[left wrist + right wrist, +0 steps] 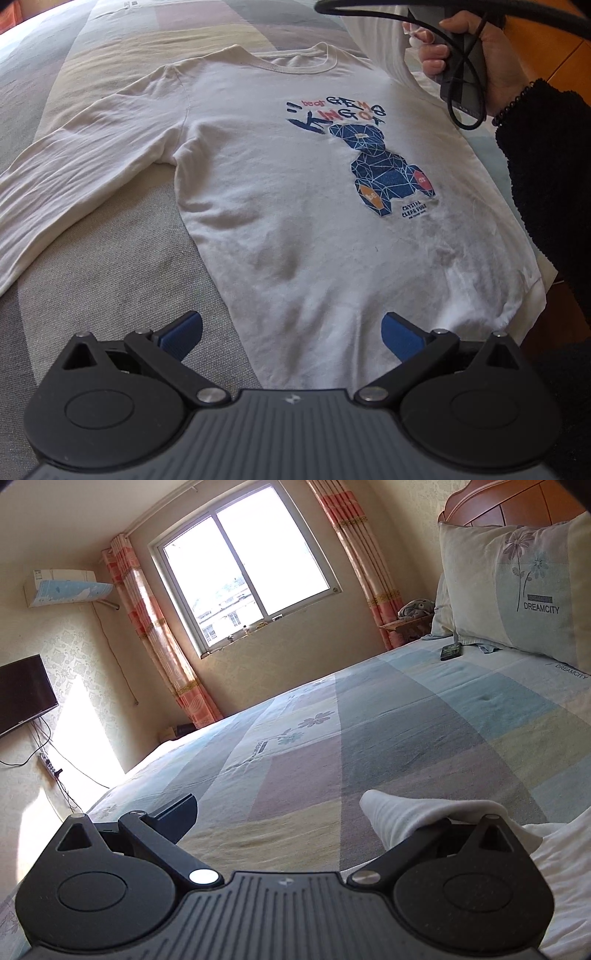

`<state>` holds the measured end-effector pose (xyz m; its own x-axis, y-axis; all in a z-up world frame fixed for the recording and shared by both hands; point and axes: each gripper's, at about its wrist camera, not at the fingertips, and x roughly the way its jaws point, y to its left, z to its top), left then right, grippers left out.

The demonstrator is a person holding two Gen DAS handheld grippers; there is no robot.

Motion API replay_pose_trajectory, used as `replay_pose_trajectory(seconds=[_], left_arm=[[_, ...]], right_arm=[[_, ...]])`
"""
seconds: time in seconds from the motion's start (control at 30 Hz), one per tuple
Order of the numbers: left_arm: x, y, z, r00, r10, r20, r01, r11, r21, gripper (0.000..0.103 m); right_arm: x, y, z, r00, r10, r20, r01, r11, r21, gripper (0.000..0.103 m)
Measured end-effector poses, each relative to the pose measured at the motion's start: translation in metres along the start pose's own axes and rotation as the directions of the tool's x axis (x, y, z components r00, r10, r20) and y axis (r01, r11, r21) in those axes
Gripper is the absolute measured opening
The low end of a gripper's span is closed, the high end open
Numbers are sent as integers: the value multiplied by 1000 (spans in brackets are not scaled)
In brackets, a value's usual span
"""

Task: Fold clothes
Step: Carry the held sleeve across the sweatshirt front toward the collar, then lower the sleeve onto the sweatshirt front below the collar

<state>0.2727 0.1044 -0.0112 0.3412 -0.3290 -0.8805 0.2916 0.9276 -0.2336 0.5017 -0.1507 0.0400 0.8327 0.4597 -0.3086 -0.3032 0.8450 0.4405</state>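
Note:
A white long-sleeve shirt [295,206] with a blue bear print [384,166] lies face up on the bed, collar away from me. Its left sleeve [74,177] stretches out flat to the left. My left gripper [293,325] stands open just above the hem, nothing between its blue pads [184,336]. At the top right a hand [495,62] holds the right gripper's handle [461,85] by the shirt's other shoulder. In the right wrist view my right gripper [288,812] is open, and the white sleeve [410,812] is draped over its right finger, hiding the tip.
The patchwork bedsheet [369,738] spreads ahead. A pillow [517,590] leans on the wooden headboard [517,502], with a phone [450,651] beside it. A window [243,572], curtains and a wall TV [22,698] lie beyond. A black sleeve [546,184] hangs at the right.

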Motion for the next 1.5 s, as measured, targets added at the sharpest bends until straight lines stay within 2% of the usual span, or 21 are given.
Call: replay_pose_trajectory(seconds=[0.47, 1.0, 1.33, 1.5], left_arm=[[2, 3, -9, 1000, -10, -11, 9, 1000, -24, 102], [7, 4, -16, 1000, -7, -26, 6, 999, -39, 102], [8, 5, -21, 1000, -9, -24, 7, 999, -53, 102], [9, 7, -23, 1000, -17, -15, 16, 998, -54, 102]], right_arm=[[19, 35, -21, 993, 78, -89, -80, 996, -26, 103], [40, 62, -59, 962, 129, -242, -151, 986, -75, 103], [59, 62, -84, 933, 120, -339, -149, 987, -61, 103], [54, 58, -92, 929, 105, -354, -130, 990, -48, 103]])
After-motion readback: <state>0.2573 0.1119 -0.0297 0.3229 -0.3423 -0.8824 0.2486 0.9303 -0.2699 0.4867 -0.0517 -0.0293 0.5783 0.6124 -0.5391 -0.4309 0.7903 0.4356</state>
